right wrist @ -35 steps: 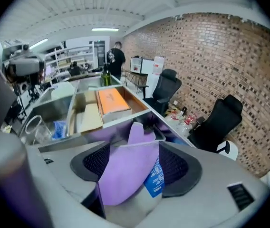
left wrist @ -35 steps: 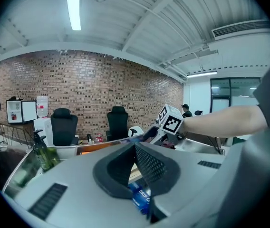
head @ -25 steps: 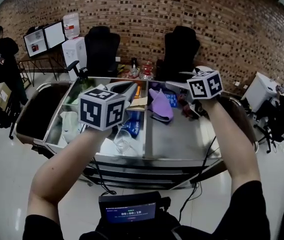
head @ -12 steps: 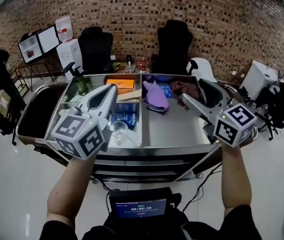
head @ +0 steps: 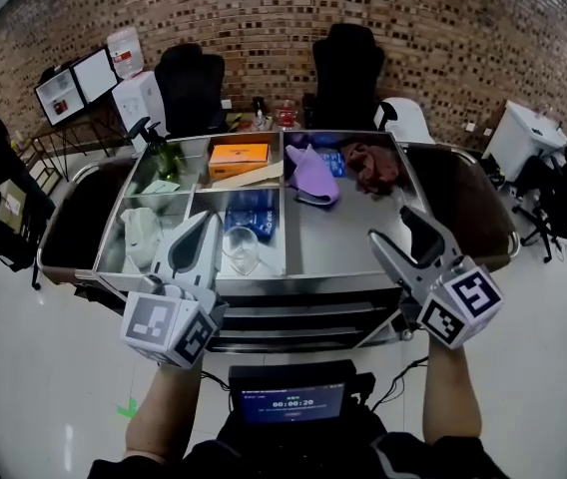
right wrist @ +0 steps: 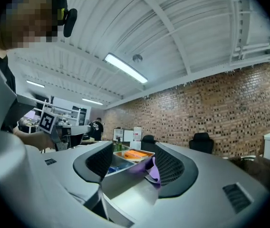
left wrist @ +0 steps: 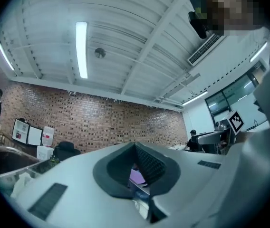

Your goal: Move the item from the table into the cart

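**Between loads at the cart.** At lower left, the left gripper [head: 207, 223] is held short of the cart [head: 348, 257]. Its jaws are clenched tip to tip with nothing caught between them.

Beyond it, the steel cart is seen already stocked:
- A white item [head: 142, 236] and a green bottle [head: 164, 158] lie in the left-hand compartments.
- An orange box [head: 239, 156], blue packets [head: 252, 218] and a clear glass [head: 241, 250] are in the middle ones.
- A purple item [head: 311, 178] and a dark red cloth [head: 371, 166] lie at the far end of the wide right bay, whose near half is bare.

A dark brown surface [head: 69, 233] is glimpsed at either end of the cart, and no loose item can be made out on the parts shown. At lower right, the right gripper [head: 391, 225] is likewise held before the cart's front edge. It is released and empty, its jaws standing apart, though they have just been closing a little on nothing.

No single item can be picked out as the one to be moved, since everything loose in view lies inside the cart. The moment is judged to fall between transfers, with one deposit apparently finished and no fresh grasp begun. For the next move, an item left on the surface would have to be located. A gripper would then have to be opened and brought to it, and the item carried over the rim into a free bay.
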Demonstrator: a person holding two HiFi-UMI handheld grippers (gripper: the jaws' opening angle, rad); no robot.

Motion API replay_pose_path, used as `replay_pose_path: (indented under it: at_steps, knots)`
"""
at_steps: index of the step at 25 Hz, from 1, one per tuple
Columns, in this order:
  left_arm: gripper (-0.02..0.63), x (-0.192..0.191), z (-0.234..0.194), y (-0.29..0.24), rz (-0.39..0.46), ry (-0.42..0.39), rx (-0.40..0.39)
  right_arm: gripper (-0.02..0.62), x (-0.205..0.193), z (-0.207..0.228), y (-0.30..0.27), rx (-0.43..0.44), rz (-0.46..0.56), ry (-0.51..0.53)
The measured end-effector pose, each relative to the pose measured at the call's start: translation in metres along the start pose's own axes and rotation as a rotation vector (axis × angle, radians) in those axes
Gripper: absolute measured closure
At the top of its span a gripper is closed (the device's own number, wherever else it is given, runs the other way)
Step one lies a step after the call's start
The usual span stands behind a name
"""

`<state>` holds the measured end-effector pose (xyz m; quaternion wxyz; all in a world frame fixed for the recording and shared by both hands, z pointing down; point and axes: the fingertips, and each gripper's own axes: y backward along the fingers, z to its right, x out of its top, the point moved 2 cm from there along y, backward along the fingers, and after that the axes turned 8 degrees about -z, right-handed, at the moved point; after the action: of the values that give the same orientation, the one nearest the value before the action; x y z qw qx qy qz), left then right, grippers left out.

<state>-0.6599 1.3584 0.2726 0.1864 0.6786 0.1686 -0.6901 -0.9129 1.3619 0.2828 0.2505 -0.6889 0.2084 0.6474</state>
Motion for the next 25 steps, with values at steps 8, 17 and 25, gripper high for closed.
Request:
replay_pose_path:
  at_steps: [8,17,25]
  knots:
    - [0.615,-0.055,0.016,0.007,-0.063,-0.011,-0.008,0.480,-0.046,-0.008,0.014,-0.030,-0.006,-0.069]
    - [0.615,-0.093,0.031,0.013,-0.092,-0.036,-0.033,0.607,-0.066,-0.010,0.025,-0.084,0.008,-0.100]
    - [0.615,-0.101,0.029,0.014,-0.093,-0.029,-0.033,0.609,-0.081,-0.020,0.028,-0.126,0.031,-0.099]
